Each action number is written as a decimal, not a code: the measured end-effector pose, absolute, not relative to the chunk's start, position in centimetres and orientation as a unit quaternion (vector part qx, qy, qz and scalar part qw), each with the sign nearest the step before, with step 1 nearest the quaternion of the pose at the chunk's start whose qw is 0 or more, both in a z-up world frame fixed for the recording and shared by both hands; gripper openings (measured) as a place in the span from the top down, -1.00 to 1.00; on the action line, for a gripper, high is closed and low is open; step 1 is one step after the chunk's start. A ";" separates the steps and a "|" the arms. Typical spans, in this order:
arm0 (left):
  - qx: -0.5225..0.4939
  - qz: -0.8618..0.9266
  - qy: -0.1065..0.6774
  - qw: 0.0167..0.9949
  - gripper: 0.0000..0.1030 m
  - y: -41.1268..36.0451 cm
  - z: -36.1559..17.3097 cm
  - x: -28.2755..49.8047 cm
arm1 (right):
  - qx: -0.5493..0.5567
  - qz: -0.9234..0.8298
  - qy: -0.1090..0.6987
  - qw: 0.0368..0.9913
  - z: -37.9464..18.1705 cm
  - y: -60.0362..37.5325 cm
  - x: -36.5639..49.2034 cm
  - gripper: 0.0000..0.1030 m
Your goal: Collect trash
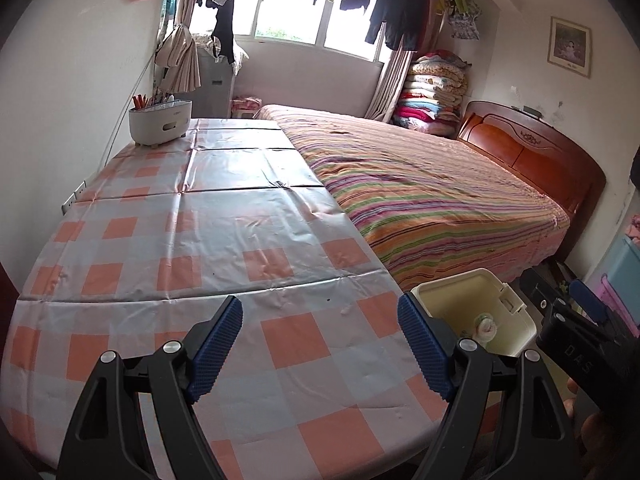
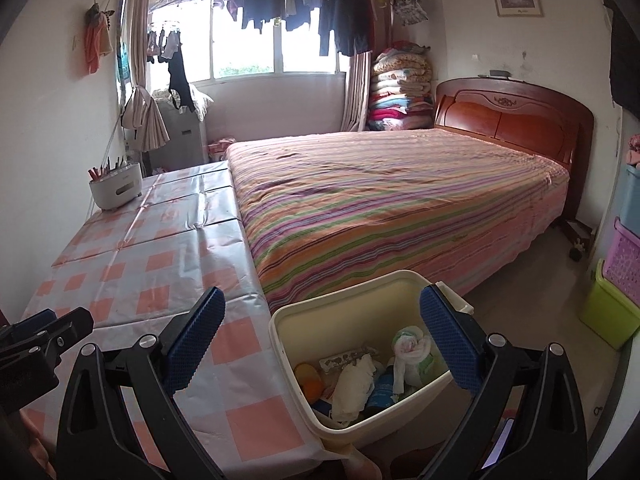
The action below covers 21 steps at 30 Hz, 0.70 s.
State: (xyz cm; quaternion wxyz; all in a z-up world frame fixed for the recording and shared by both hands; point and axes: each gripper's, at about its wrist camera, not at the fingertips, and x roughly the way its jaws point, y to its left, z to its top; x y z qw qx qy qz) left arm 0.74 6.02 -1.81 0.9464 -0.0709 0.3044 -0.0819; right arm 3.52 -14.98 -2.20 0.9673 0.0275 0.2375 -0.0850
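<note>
My left gripper [image 1: 320,344] hangs over the checked tablecloth [image 1: 224,240], its fingers [image 1: 218,346] spread wide with nothing between them. Between the blue pads I see only the pink and white squares of the cloth. Just past my right-hand finger, off the table's edge, stands the cream bin [image 1: 516,340], open at the top, with a bit of crumpled rubbish showing at its bottom. Beyond the bin, further to that side, my right gripper [image 1: 576,316] shows as a dark shape with one blue pad.

From the right wrist, my right gripper [image 2: 322,340] is also spread wide and holds nothing. The bin [image 2: 280,332] sits directly ahead, between the fingers and slightly below them, tight against the table's edge. Inside it lies the trash [image 2: 356,376]: crumpled white paper, a white and green wad, an orange piece, a blue item and a printed wrapper. The far side of the bin is partly covered by my right-hand finger [image 2: 448,344].

Out past my left-hand finger, the left gripper [image 2: 44,340] shows over the cloth. Far ahead on the table, by the wall, stands a white holder [image 1: 160,122] with pencils. The striped bed [image 2: 400,200] runs alongside the table.
</note>
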 end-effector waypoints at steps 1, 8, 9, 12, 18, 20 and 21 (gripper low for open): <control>-0.072 -0.084 0.306 0.946 -0.51 5.8 -1.8 0.8 | 0.028 -0.087 0.238 0.967 -2.3 -15.2 3.6 -0.87; -0.058 -0.091 0.311 0.944 -0.51 4.2 -1.3 1.4 | 0.038 -0.088 0.241 0.966 -2.5 -16.5 4.3 -0.87; -0.057 -0.092 0.311 0.944 -0.51 4.1 -1.3 1.5 | 0.039 -0.088 0.241 0.966 -2.5 -16.5 4.3 -0.87; -0.056 -0.096 0.317 0.942 -0.51 3.8 -1.4 1.6 | 0.040 -0.090 0.241 0.966 -2.5 -16.7 4.5 -0.87; -0.049 -0.097 0.322 0.941 -0.51 3.4 -1.7 1.6 | 0.041 -0.090 0.242 0.965 -2.6 -17.1 4.6 -0.87; -0.049 -0.097 0.323 0.940 -0.51 3.4 -1.8 1.6 | 0.041 -0.090 0.244 0.965 -2.8 -17.1 4.6 -0.87; -0.047 -0.096 0.322 0.941 -0.51 3.4 -1.8 1.6 | 0.041 -0.089 0.245 0.965 -2.8 -17.1 4.7 -0.87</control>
